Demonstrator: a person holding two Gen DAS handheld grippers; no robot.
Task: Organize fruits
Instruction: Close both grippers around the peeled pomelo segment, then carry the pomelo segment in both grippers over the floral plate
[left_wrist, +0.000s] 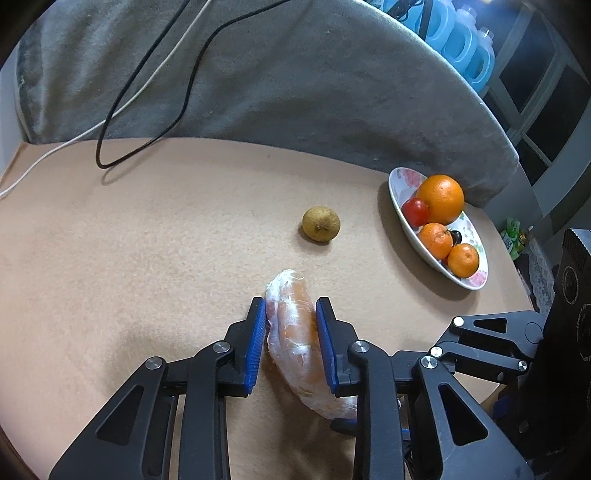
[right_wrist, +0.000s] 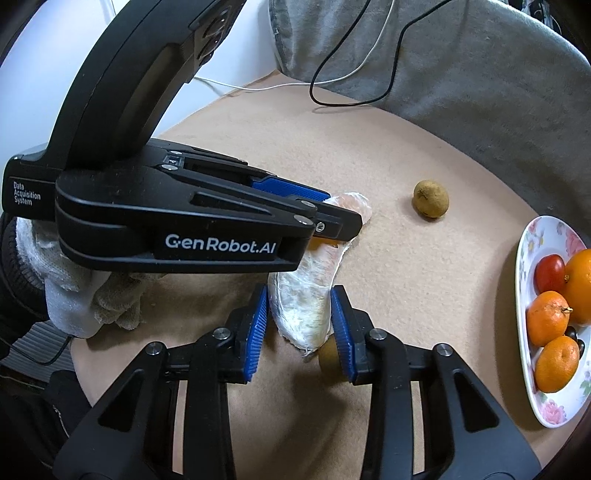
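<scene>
both tongs grip the same wrapped fruit slice (left_wrist: 295, 343), a long curved piece in clear film that lies on the table (left_wrist: 147, 258). the left tongs (left_wrist: 291, 347) close on its far half and the right tongs (right_wrist: 300, 325) close on its near end, blue pads pressing the film from both sides. i think two grips are used because the slice is long and soft and would sag or bend if it is taken from one end only. a small brown fruit (right_wrist: 330, 354) sits just beside the right pad of the right tongs, touching the slice end, so it may be pushed when the slice goes up. another brown fruit (left_wrist: 321, 224) waits alone further on the table. the flowered plate (left_wrist: 400, 184) at the right edge already holds oranges and a red fruit, so it seems to be the place where the fruits are collected, and the slice probably goes there
</scene>
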